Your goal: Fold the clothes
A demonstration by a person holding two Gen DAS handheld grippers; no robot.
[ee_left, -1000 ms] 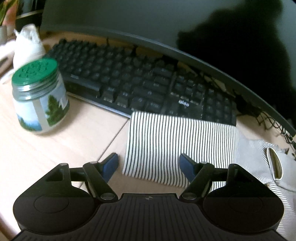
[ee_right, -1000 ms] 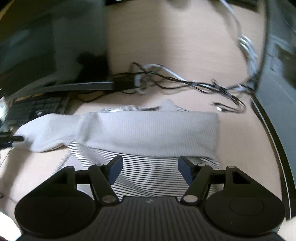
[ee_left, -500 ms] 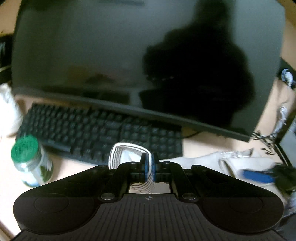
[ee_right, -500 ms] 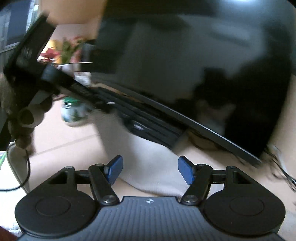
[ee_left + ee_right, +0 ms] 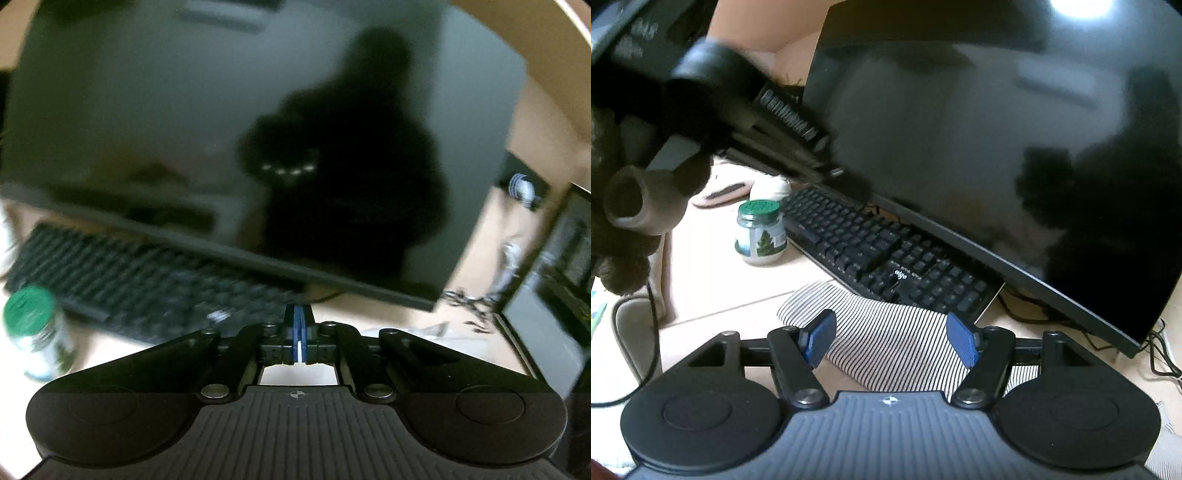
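Note:
A folded black-and-white striped garment [image 5: 886, 332] lies on the light wooden desk in front of the keyboard. My right gripper [image 5: 891, 334] is open and hovers just above the garment, with its blue pads on either side of the striped cloth. My left gripper [image 5: 298, 328] is shut, its blue pads pressed together, raised and pointing at the monitor; I see no cloth between the pads. A pale bit of cloth [image 5: 436, 330] shows low at the right in the left wrist view. The left gripper body [image 5: 713, 96] looms blurred at the upper left of the right wrist view.
A large dark monitor [image 5: 997, 129] stands behind a black keyboard [image 5: 886, 254]. A glass jar with a green lid [image 5: 760, 232] sits left of the keyboard, also in the left wrist view [image 5: 35, 332]. Cables [image 5: 1145, 347] trail at the right.
My left gripper closed, first with striped cloth between its pads, then rose and tilted up with no cloth showing. My right gripper swung left to face the monitor and settled over the striped garment.

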